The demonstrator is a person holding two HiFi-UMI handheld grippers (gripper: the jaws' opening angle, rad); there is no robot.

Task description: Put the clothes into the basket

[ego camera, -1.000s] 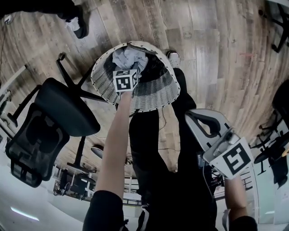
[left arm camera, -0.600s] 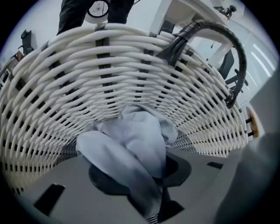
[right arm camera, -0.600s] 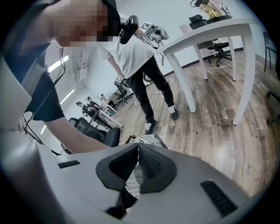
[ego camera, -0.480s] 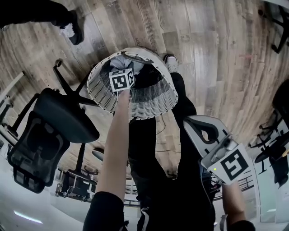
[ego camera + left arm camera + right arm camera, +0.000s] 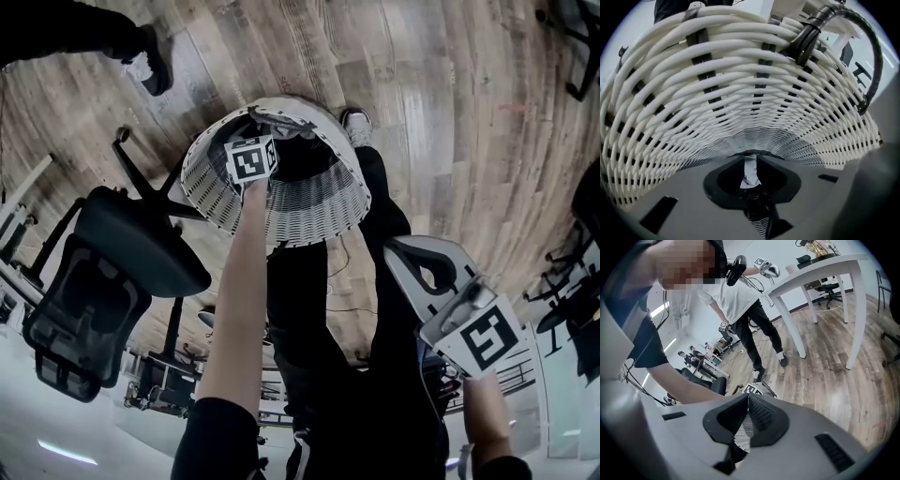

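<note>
Left gripper [image 5: 750,163] down inside white woven basket [image 5: 314,202]
Its jaws were closing on pale grey cloth [image 5: 750,173], likely seating it; right gripper [image 5: 748,398] hung aside, closed, empty.

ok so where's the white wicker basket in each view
Head view: basket at upper centre, on the wooden floor.
Left gripper view: its woven wall fills the frame above the jaws.
Right gripper view: only a sliver, in the gap between the jaws.
Shared landmark: the left hand-held gripper's marker cube, at the basket's mouth in the head view and just above the jaws in the right gripper view.
</note>
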